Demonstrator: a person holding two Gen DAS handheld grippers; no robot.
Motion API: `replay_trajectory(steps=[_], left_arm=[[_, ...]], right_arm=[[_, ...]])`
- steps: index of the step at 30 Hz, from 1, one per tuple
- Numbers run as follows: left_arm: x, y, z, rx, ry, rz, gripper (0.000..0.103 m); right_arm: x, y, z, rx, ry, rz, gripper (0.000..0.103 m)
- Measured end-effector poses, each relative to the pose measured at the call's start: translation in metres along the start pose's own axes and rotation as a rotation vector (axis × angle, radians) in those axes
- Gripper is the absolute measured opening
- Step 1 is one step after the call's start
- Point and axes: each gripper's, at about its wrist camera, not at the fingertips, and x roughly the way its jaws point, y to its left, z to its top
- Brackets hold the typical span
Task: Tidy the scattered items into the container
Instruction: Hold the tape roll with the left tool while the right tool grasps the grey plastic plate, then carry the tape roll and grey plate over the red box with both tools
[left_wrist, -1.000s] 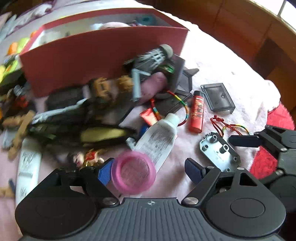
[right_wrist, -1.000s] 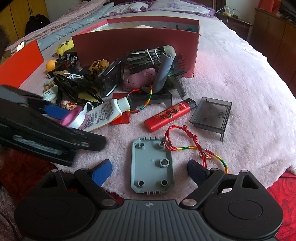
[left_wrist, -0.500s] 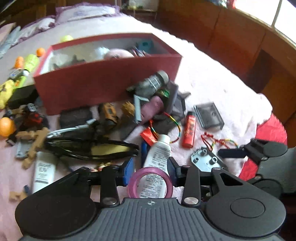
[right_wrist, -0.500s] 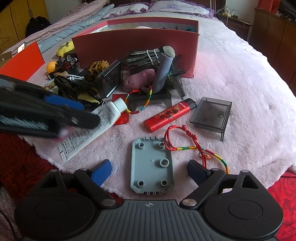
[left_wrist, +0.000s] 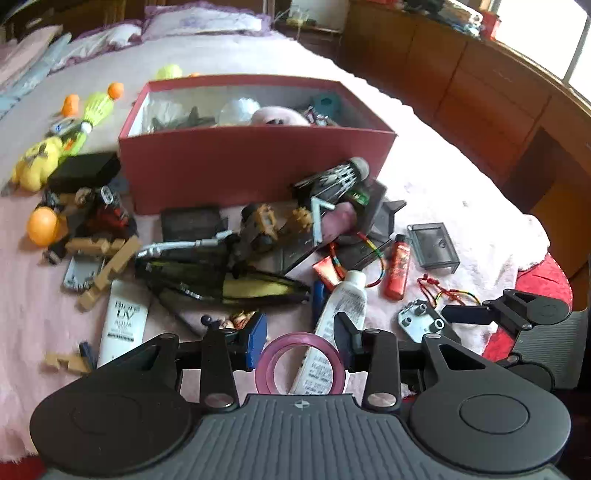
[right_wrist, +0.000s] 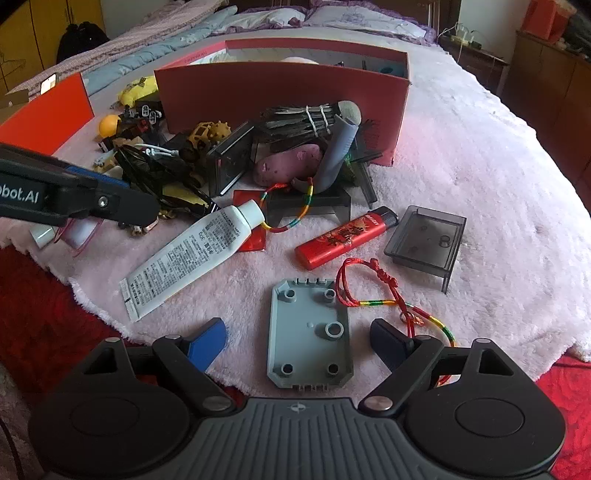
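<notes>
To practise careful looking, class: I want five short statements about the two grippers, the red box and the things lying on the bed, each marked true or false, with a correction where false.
1. The left gripper is shut on the pink ring. True.
2. The right gripper holds the grey plate. False: its jaws stand open on either side of the plate, which lies flat on the blanket.
3. The red box is empty. False: several things already lie inside it.
4. The red lighter lies between the white tube and the clear grey tray. True.
5. The white tube has no cap. False: a white cap closes its end.
</notes>
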Motion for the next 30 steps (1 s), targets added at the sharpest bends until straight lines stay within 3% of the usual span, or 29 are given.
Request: replay_trajectory(steps=[3, 5, 7, 20, 30], left_arm=[[0.002, 0.002, -0.002, -0.003, 0.008, 0.012, 0.041], [0.002, 0.003, -0.004, -0.004, 0.011, 0.021, 0.041], [0.002, 0.004, -0.005, -0.009, 0.01, 0.025, 0.041], [-0.004, 0.007, -0.002, -0.009, -0.01, 0.043, 0.041], [-0.005, 0.008, 0.022, -0.008, -0.049, 0.054, 0.041]], right_arm=[[0.002, -0.003, 0.002, 0.02, 0.006, 0.006, 0.082], [-0.001, -0.003, 0.003, 0.02, -0.001, 0.004, 0.058], [-0.005, -0.001, 0.004, 0.016, -0.005, 0.002, 0.047], [-0.034, 0.009, 0.022, 0.004, -0.074, 0.053, 0.047], [-0.04, 0.006, 0.048, 0.032, -0.111, 0.098, 0.047]])
